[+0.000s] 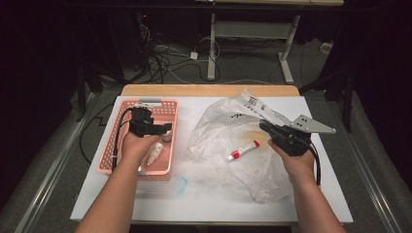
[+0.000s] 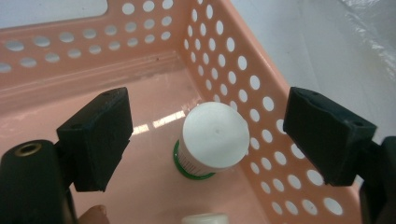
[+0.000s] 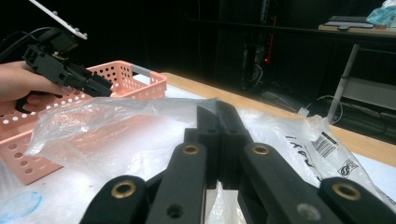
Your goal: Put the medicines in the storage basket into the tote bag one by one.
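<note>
- The left gripper point(image 2: 205, 135) is hanging wide open inside the pink perforated plastic basket point(image 2: 261, 116), holding nothing, with the small white-capped, green-based jar point(image 2: 214, 137) standing between the pads (untouched) near the basket's right wall.
- To do it well, it is worth centring on the cap, keeping the far pad off the wall.
- The right gripper point(image 3: 217, 116) is pinching the clear crinkled plastic bag point(image 3: 107, 121) shut.
- The high view is showing a red-and-white tube point(image 1: 244, 150) on the bag; the left gripper view is showing the jar's cap.
</note>
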The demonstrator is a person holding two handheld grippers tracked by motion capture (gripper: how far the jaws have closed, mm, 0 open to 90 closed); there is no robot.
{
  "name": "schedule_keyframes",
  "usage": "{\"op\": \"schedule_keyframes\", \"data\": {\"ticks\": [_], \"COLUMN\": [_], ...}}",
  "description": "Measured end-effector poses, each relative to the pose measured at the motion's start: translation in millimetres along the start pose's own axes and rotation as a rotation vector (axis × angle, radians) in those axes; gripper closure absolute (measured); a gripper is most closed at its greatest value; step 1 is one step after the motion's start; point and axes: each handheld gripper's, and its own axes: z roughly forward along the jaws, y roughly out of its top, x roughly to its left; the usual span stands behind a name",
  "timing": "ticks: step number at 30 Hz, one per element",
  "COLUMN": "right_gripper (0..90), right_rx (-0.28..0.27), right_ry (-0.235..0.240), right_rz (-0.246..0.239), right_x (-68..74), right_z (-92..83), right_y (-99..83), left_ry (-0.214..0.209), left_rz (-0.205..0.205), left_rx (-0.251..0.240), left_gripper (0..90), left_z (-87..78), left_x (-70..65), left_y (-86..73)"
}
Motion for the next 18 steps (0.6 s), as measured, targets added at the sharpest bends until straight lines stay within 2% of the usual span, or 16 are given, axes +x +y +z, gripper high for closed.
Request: {"op": "schedule_keyframes", "data": {"ticks": [7,18], "right_gripper": [90.0,90.0], "right_rx": [0.000,0.006], "right_ry": [0.000,0.001], "right_rz": [-0.002,0.000], "right_x": [-0.3,-0.8], "right_z": [-0.1,0.7], "right_y": [0.0,-1.7], "left_ry": [0.002,0.039], "left_rz": [-0.013,0.020], "left_rx": [0.031,0.096], "left_gripper": [16.5,26.3], "left_z": [7.7,18.3], "left_x": [1.0,-1.3], "left_y": [0.0,-2.1]}}
